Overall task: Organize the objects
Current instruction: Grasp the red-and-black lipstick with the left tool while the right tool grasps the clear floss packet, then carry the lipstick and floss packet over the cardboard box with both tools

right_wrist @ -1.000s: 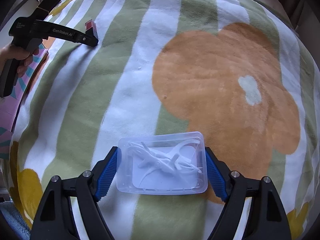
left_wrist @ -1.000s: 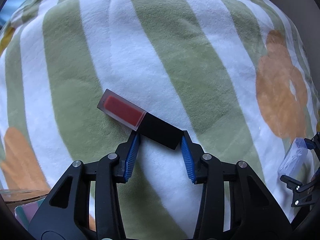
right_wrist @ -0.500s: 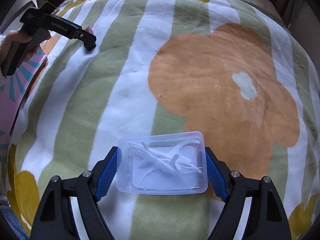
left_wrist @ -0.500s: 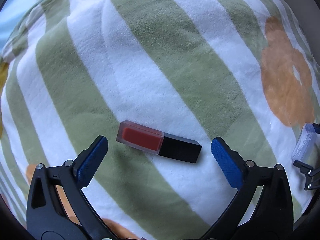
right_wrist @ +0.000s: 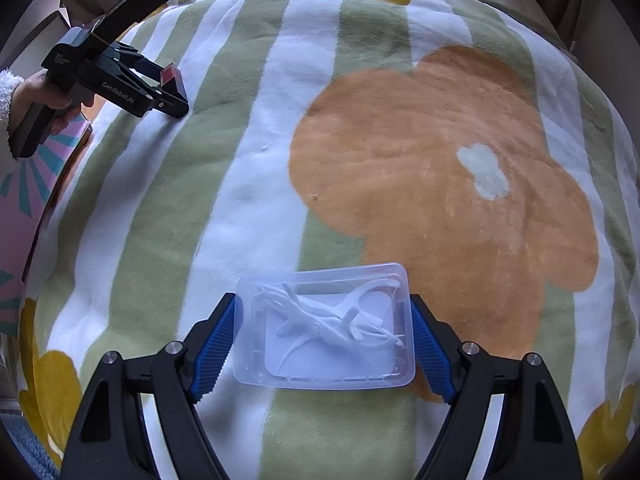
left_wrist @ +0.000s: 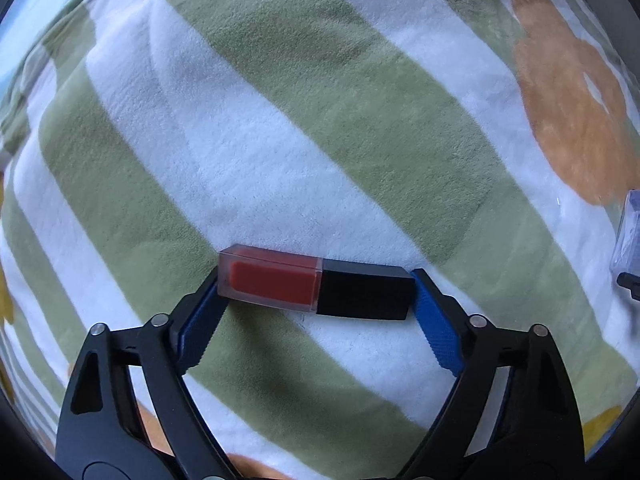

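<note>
A lip-colour tube with a clear red body and a black cap lies across the striped blanket. My left gripper points down over it. Its jaws are closing lengthwise on the tube, one blue pad at the clear end and one at the cap end, both touching. In the right wrist view the same left gripper and the tube show at the upper left. My right gripper is shut on a clear plastic box of white floss picks, held by its short sides just above the blanket.
The soft blanket has green and white stripes and a large orange flower. A person's hand in a fleecy sleeve holds the left gripper. A pink patterned box sits at the blanket's left edge. The clear box shows at the left view's right edge.
The left gripper let go of the tube's black cap, opened wide, rolled, and now closes on the tube end to end. The right gripper keeps its hold on the clear box.
</note>
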Demonstrator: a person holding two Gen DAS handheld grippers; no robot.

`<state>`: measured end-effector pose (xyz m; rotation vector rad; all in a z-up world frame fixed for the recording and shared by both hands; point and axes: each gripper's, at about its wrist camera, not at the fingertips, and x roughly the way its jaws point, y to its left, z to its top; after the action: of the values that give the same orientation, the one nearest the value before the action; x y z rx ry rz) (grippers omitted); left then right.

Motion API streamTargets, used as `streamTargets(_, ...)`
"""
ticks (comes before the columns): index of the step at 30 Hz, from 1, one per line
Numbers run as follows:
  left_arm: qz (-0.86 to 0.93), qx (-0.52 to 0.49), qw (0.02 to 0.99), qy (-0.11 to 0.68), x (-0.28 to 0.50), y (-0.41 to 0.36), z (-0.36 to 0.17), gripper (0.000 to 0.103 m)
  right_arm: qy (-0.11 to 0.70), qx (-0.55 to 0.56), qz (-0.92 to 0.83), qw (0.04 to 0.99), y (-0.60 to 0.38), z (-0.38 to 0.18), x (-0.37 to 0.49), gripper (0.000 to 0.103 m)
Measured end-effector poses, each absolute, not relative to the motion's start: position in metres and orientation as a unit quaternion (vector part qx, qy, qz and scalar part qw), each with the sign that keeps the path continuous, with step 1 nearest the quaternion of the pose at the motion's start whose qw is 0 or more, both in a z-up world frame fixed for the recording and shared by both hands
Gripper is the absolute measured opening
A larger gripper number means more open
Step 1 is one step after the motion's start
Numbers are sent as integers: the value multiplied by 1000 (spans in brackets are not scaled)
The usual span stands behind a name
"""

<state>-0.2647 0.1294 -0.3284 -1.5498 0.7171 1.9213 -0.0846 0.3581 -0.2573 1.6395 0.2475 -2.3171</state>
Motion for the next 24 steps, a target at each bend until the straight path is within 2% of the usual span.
streamTargets(6,723,-566,292,270,-257,119,-322,83,88,567,-806,144,356,-251,-66,78)
streamTargets(11,736,-557,295,247,-245,107,-296,83,68,565,-810,137,364,-230,-60,78)
streamTargets(15,753,-548,294,215,-229,92,-262,83,49,561,-817,123,350,-198,-80,78)
streamTargets(20,780,-537,283,155,-205,136,-191,83,19,554,-825,105,322,-152,-102,78)
streamTargets(24,800,-531,261,100,-186,118,-144,83,-5,547,-832,88,306,-116,-99,78)
